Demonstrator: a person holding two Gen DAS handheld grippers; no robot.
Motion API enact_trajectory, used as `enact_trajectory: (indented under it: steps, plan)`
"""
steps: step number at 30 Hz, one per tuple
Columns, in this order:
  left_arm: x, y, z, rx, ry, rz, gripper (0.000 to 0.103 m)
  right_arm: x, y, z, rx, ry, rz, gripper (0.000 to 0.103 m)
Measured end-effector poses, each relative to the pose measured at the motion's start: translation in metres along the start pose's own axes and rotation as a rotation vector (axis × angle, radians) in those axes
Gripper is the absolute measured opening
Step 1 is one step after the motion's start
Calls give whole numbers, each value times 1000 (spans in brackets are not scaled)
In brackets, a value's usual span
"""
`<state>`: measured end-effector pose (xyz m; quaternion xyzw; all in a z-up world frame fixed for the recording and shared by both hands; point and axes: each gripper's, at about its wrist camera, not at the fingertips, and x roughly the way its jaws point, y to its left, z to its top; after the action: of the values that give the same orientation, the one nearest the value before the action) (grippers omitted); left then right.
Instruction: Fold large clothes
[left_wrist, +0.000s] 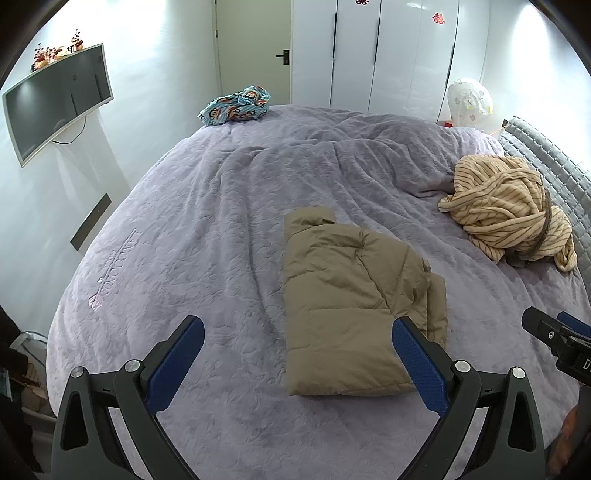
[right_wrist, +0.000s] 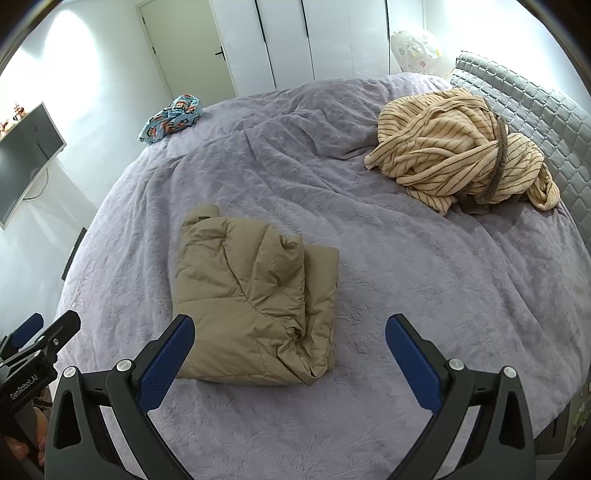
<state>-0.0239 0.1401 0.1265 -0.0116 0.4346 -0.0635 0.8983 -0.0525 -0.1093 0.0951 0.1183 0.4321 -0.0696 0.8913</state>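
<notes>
Just ahead of both tools, the tan puffer jacket (left_wrist: 354, 306) lies folded into a compact block on the purple bedspread (left_wrist: 184, 229).

Left gripper (left_wrist: 299, 354) and right gripper (right_wrist: 290, 350) both hover with fingers spread wide, holding nothing; the jacket sits between them, toward each one's inner finger. This piece looks finished, so the next likely target is the striped beige garment (right_wrist: 458, 151), crumpled far ahead and to the right, near the quilted headboard (right_wrist: 535, 110). Best approach, I judge: pinch two separate edges, lift, and spread it flat before any fold.
</notes>
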Motion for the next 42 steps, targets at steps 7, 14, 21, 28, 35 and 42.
enact_trajectory:
  steps: [7, 14, 21, 28, 35, 42]
  plan:
    - [0, 0, 1, 2, 1, 0, 102, -1, -1, -1, 3, 3, 2, 103]
    - [-1, -1, 0, 0, 1, 0, 102, -1, -3, -1, 3, 4, 3, 103]
    - [-1, -1, -1, 0, 0, 1, 102, 0, -3, 0, 0, 6, 4, 103]
    - [0, -2, 0, 0, 1, 0, 102, 0, -4, 1, -1, 6, 5, 103]
    - [0, -2, 0, 1, 1, 0, 102, 0, -4, 2, 0, 8, 7, 103]
    - [0, -2, 0, 1, 1, 1, 102, -1, -5, -3, 1, 10, 7, 103]
